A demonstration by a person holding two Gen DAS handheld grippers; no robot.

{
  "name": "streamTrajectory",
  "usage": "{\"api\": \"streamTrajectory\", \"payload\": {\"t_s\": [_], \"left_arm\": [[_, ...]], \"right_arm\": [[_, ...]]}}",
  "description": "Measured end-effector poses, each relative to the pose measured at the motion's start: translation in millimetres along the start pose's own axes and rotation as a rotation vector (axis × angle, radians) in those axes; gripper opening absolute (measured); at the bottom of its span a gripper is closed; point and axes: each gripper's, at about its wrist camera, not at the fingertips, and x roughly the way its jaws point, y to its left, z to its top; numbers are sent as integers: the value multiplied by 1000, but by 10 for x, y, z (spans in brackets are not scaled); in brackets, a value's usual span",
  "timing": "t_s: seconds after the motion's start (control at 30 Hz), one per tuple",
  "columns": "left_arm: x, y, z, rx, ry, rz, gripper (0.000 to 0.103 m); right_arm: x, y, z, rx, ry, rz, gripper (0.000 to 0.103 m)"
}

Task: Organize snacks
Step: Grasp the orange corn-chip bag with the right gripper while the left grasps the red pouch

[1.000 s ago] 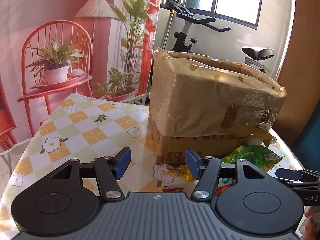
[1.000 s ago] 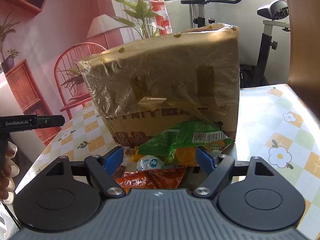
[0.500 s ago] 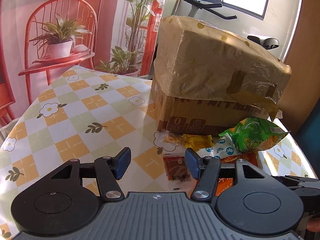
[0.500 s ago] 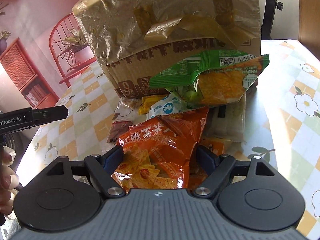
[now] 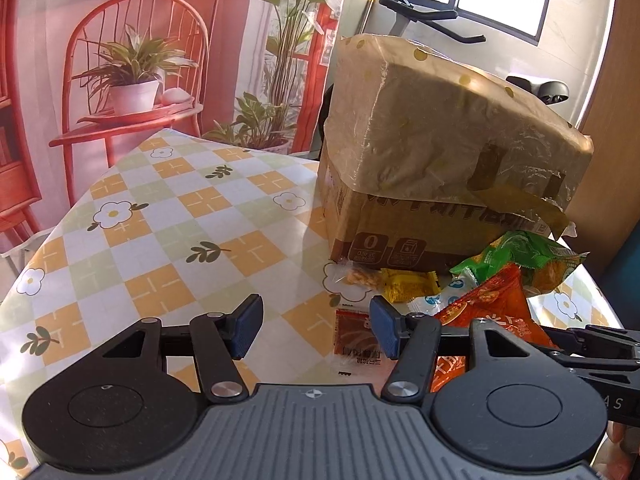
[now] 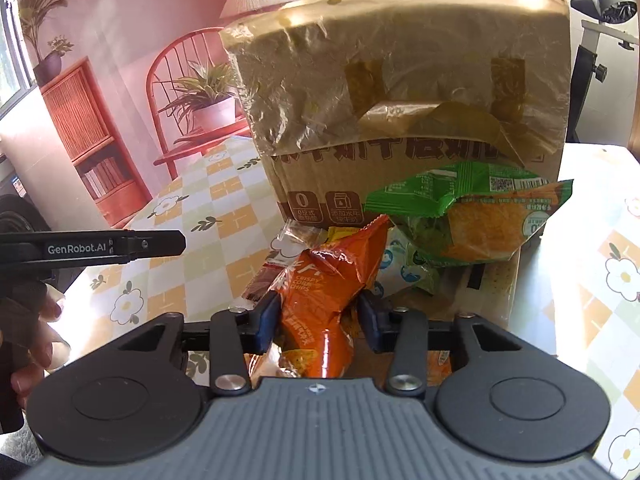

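Tablecloth (image 5: 168,216) in a glossy check of orange, green and white with daisies covers the table, and behind it hangs a pink backdrop printed with a red chair and potted plants; an exercise bike (image 5: 424,4) stands by the window. One brown cardboard box wrapped in crinkled plastic film (image 6: 400,92) sits on the cloth, snacks heaped against its near side. I count one orange corn-chip bag (image 6: 324,280), one green-and-orange bag (image 6: 468,216), one yellow packet (image 5: 404,282), one small dark red sachet (image 5: 354,334) and one white-and-blue packet (image 5: 432,302); others lie half buried. My right gripper (image 6: 320,316) slopes downward, its jaws having just closed onto the orange bag, pinching it. My left gripper (image 5: 314,326) tilts down over bare cloth, jaws parted midway and holding nothing, the red sachet just beside its right pad.
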Motion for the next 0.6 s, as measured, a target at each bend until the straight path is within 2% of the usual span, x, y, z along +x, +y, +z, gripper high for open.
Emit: {"api": "streamTrajectory", "payload": {"t_s": [0.1,0.3,0.43,0.6], "left_arm": [[-17,16,8,-11,-5,-2,55],[23,-75,-52,7,17,-36,52],[157,-225,-181,52,64,-99,52],[350,-459,-340,140,122,-145,53]], "right_arm": [[-120,50,86,-33,-61,-8,36],[-426,-6,267,-39,-194,-46,36],[-520,-13,287,-87,-235,-84,36],[-542,-39,218,-107,-237,-103,36]]}}
